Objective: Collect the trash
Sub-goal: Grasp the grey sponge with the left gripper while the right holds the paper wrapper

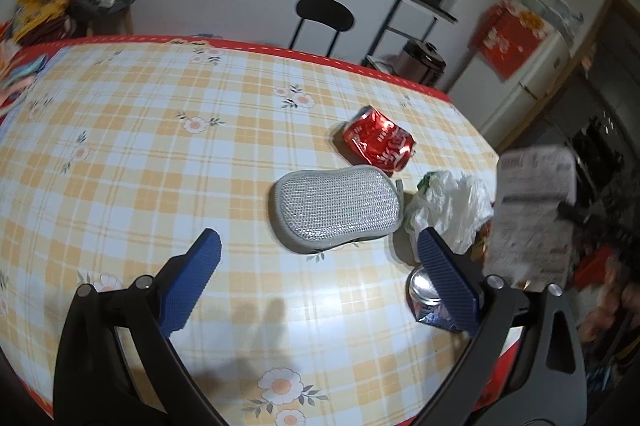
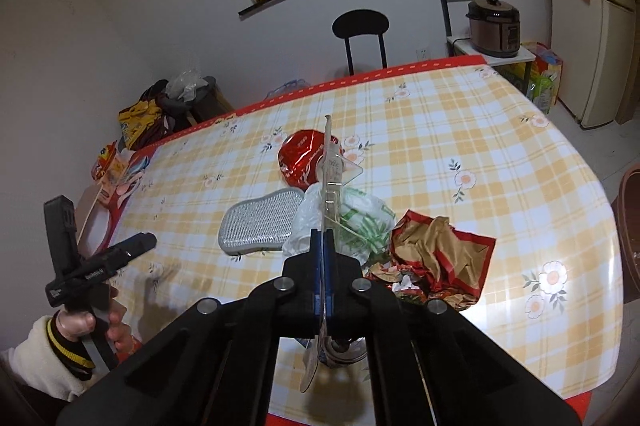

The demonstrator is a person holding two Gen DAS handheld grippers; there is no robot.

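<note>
Clear, thin plastic packaging sheet (image 2: 329, 170) sits edge-on in our right hand-held gripper (image 2: 322, 242), pinched tight: light, floppy, slippery. Our left hand-held gripper (image 1: 320, 258) gapes wide, empty, the crushed red cola can (image 1: 378, 145) at one o'clock on the checked worktop (image 1: 160, 146); grip its dented middle.

A flat clear plastic blister pack (image 2: 331, 182) with a printed card back (image 1: 532, 210) is standing on edge, pinched in the right gripper (image 2: 323, 242). Beyond it, a crushed red cola can (image 1: 378, 145) is lying on its side. A crumpled white plastic bag with green print (image 2: 356, 222) is sitting between them, with torn red-and-gold wrapping paper (image 2: 436, 254) lying to its right. A dented silver-topped blue can (image 1: 430, 302) is standing nearest.
</note>
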